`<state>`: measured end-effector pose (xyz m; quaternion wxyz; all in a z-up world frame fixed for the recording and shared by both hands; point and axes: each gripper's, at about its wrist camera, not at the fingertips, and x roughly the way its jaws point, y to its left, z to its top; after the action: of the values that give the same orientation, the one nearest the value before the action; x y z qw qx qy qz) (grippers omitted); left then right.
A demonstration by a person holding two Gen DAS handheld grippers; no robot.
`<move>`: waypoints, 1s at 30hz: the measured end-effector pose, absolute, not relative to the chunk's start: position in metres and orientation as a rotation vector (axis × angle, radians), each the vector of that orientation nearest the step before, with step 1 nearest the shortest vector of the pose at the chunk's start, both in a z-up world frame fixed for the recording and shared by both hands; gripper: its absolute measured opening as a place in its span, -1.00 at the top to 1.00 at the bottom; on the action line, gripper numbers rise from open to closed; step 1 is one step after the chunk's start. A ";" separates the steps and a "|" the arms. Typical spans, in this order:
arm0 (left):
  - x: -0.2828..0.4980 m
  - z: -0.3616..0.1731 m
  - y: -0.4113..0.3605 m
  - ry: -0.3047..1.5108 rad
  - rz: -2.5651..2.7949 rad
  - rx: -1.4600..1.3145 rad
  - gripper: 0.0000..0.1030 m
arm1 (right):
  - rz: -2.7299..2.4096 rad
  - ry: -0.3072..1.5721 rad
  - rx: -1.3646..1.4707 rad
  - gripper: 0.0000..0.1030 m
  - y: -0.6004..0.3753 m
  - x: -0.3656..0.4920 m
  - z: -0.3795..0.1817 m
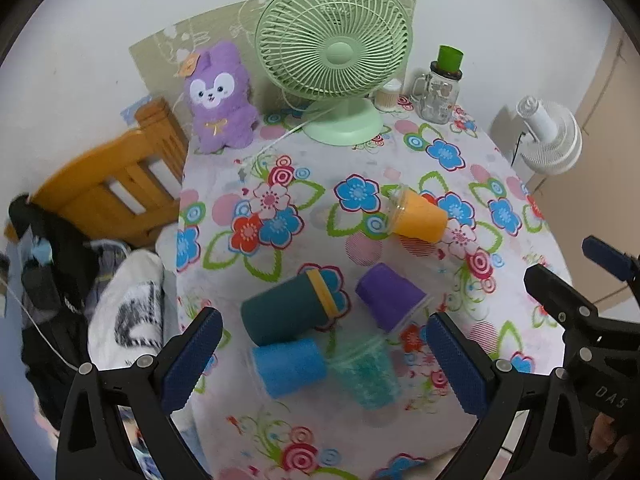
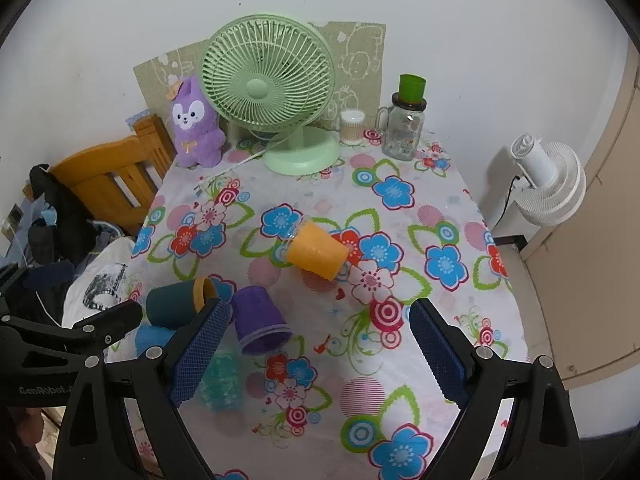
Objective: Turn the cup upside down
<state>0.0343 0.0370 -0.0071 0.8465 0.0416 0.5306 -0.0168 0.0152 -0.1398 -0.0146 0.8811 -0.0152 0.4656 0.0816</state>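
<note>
Both your grippers hang above the near edge of the table with jaws spread wide and nothing between them: the left gripper (image 1: 324, 356) over a tight cluster of tipped cups, the right gripper (image 2: 320, 354) over bare flowered tablecloth (image 2: 420, 280). The orange cup (image 2: 318, 250) lies alone on its side mid-table, well apart from the rest, so it looks the safest to take. The trouble is nearer you: the dark green cup (image 1: 286, 308), blue cup (image 1: 290, 368), purple cup (image 1: 388, 296) and a clear teal-speckled cup (image 1: 370, 376) lie touching or just beside one another. Close on one and a finger will likely nudge its neighbour, which could roll off the near edge. These light cups may also squash or slip when you turn them
</note>
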 end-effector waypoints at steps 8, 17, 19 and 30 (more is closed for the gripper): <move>0.052 -0.030 0.054 1.128 -0.088 0.185 -0.99 | 0.155 1.007 -0.021 -0.82 -0.118 0.029 -0.032; 0.085 -0.076 0.079 1.196 -0.138 0.274 -0.99 | 0.167 1.084 -0.028 -0.82 -0.086 0.051 -0.073; 0.090 -0.088 0.082 1.208 -0.161 0.316 -0.99 | 0.174 1.109 -0.028 -0.82 -0.080 0.057 -0.083; 0.107 -0.141 0.082 1.294 -0.318 0.408 -0.99 | 0.181 1.206 -0.019 -0.82 -0.056 0.088 -0.130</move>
<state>0.1070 0.0820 -0.1411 0.7669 0.1878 0.5960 -0.1465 0.0876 -0.0563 -0.1302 0.8197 -0.0088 0.5663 0.0851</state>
